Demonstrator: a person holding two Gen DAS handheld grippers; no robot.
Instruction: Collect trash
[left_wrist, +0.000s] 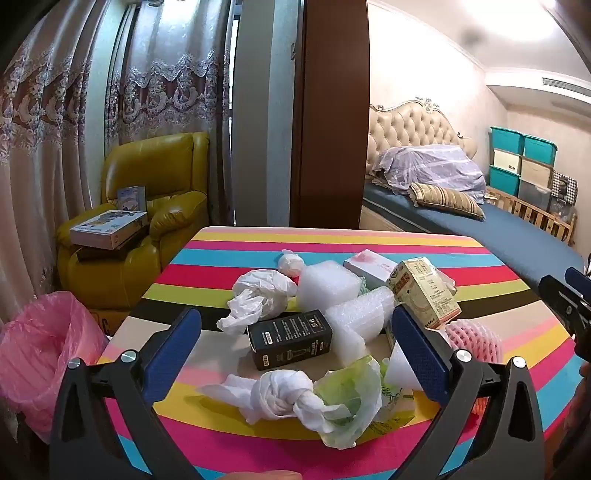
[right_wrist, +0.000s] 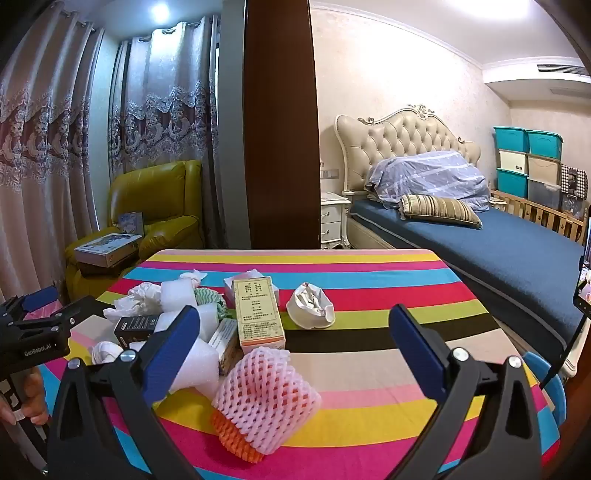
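- Table (left_wrist: 236, 258), covered in a bright multicolour striped cloth; all the trash lies on it in a loose cluster toward the near-left part.
- Yellow armchair (left_wrist: 166, 177), beyond the table's left corner, with a flat box (left_wrist: 109, 229) on its arm.
- Pink-lined bin (left_wrist: 48, 343), on the floor just off the table's left edge, to the left of the left gripper.
- Left gripper (left_wrist: 295, 336), jaws spread wide, holding nothing; it hovers above the near side of the cluster.
- Right gripper (right_wrist: 295, 336), jaws spread wide, empty; it hovers over the table's near-right part, with the cluster mostly to its left.
- Pink foam fruit net (right_wrist: 264, 400), over an orange one, between the right gripper's fingers, nearer the left finger.
- Beige printed carton (right_wrist: 258, 314), upright behind the pink net; in the left wrist view it leans beside that gripper's right finger.
- Black box (left_wrist: 290, 338), on its side, framed midway between the left gripper's fingers.
- Knotted white bag with green print (left_wrist: 295, 402), the nearest item below the left gripper's opening.
- White foam blocks (left_wrist: 328, 284), just behind the black box.
- Crumpled white plastic (left_wrist: 255, 299), left of the foam.
- Crumpled paper wad (right_wrist: 310, 306), lying apart to the right of the carton.
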